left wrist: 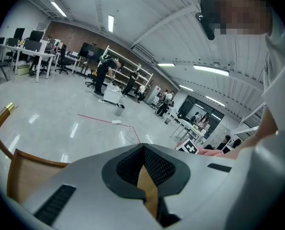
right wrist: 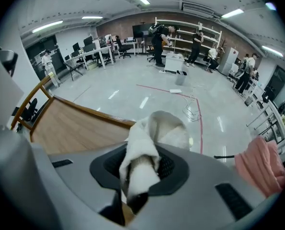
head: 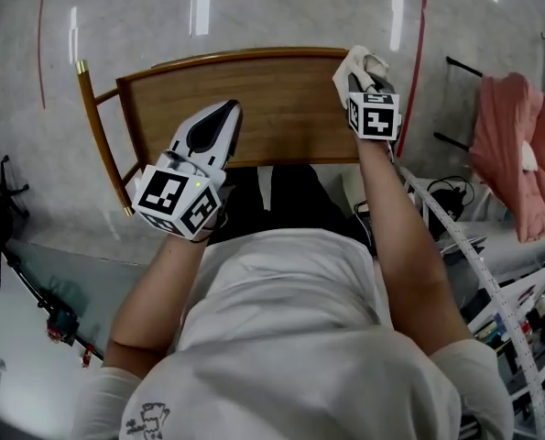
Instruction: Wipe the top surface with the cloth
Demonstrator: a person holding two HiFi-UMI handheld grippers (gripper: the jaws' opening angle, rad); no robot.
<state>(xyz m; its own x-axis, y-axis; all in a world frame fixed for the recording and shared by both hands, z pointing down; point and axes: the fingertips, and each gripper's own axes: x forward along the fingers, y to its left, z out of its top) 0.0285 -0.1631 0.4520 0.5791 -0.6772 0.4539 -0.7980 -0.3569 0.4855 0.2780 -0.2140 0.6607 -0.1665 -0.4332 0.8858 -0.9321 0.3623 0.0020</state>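
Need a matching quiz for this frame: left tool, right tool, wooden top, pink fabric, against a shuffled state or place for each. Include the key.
Things:
1. left tool
2. right tool
3. wooden top
4. pink fabric

States or places:
a. hangs off to the right, clear of the top
b. jaws together, nothing between them
c. clamped on the white cloth, at the top's far right corner
d. brown wood, right in front of the person

Pairs: 1-b, 2-c, 3-d, 4-a
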